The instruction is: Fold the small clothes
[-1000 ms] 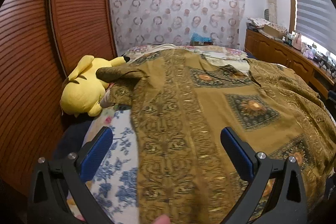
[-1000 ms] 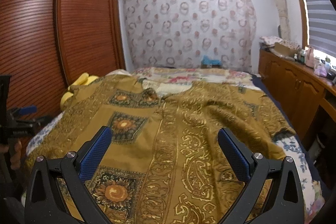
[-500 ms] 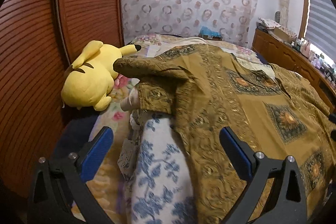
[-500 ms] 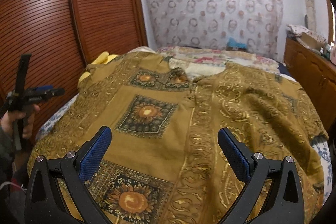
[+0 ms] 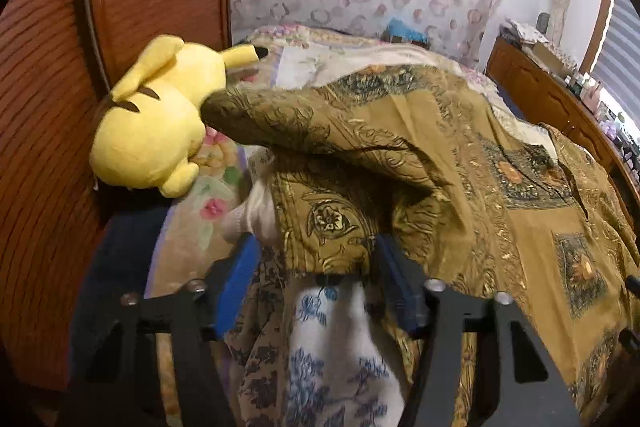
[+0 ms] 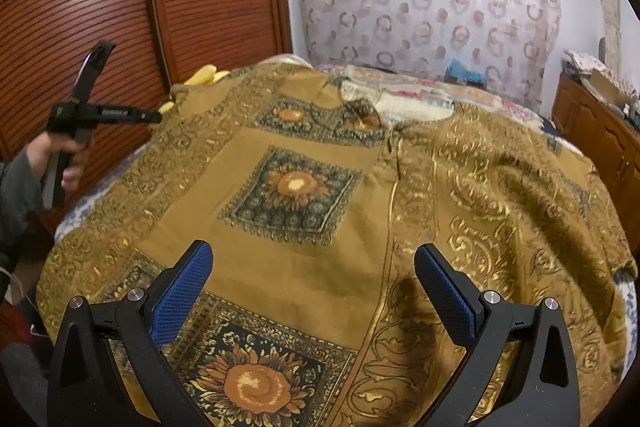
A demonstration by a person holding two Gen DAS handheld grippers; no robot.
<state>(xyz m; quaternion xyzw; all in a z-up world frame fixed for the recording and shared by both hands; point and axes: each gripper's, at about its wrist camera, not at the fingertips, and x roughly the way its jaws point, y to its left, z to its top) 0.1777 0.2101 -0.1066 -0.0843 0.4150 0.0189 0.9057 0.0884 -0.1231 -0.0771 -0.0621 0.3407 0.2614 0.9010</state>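
While the mustard-gold patterned garment (image 6: 328, 227) is lying spread across most of the bed, its left edge is sitting at the mattress side, where the left gripper (image 5: 316, 263) is working. In the left wrist view that gripper's blue pads (image 5: 236, 279) have just been closing, and a fold of the garment's hem is sitting between them at about six o'clock; whether the pads are already pressing the cloth I cannot tell, since a gap seems to remain on the left pad's side. Under that hem a blue-and-white floral sheet (image 5: 332, 355) is showing, running down to six o'clock. One sleeve of the garment is jutting out toward ten o'clock, its end touching a yellow plush toy (image 5: 156, 123) that is lying against the slatted wooden wardrobe doors (image 5: 52, 107). A small pale bundle of cloth (image 5: 256, 215) is poking out just beside the hem at nine o'clock, crowding the left pad.

From the right wrist view, the right gripper (image 6: 314, 287) is hovering over the garment's sunflower squares with its jaws spread wide and nothing between them. At nine o'clock a person's hand (image 6: 60, 155) is gripping the handle of the other tool. A ring-patterned curtain (image 6: 424, 3) is hanging at twelve o'clock behind the bed, and a wooden cabinet (image 6: 600, 147) is standing at three o'clock.
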